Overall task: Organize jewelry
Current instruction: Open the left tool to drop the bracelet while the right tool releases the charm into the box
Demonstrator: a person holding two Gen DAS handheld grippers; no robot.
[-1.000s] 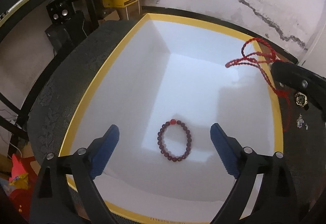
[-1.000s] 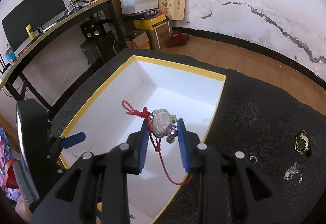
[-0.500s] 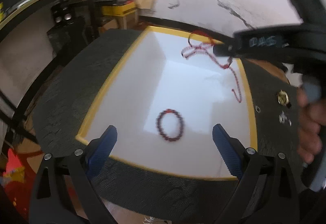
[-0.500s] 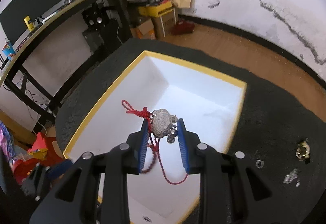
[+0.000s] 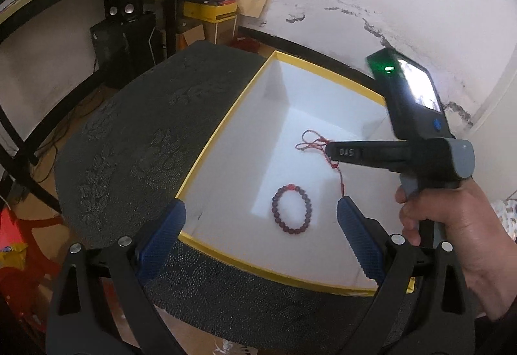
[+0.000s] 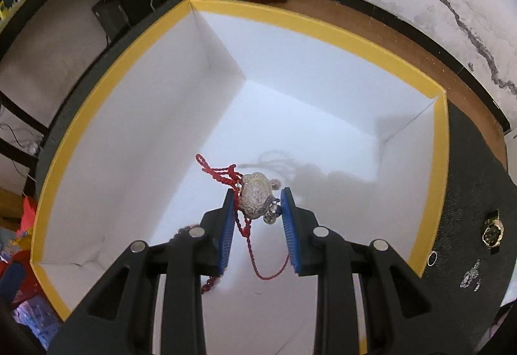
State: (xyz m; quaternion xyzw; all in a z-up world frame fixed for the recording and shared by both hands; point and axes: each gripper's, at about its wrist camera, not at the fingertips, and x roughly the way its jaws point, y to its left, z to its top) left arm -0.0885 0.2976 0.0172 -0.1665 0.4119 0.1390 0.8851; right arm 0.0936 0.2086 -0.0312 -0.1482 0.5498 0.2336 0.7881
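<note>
A white box with a yellow rim [image 5: 223, 125] [image 6: 323, 28] sits on a dark patterned cloth. A dark red bead bracelet [image 5: 292, 209] lies on the box floor. My right gripper [image 6: 257, 216] is shut on a silver lock pendant [image 6: 257, 200] with a red cord [image 6: 219, 172], held low inside the box; the cord also shows in the left wrist view [image 5: 315, 145]. My left gripper [image 5: 258, 237] is open and empty, back over the box's near edge.
A gold watch [image 6: 492, 230], a small ring [image 6: 432, 258] and a silver trinket [image 6: 471, 275] lie on the cloth right of the box. A desk, speakers and cardboard boxes stand at the back left by the wall.
My right gripper has carried the pendant forward and down into the box. My left gripper has pulled back from over the bracelet to the box's near edge.
</note>
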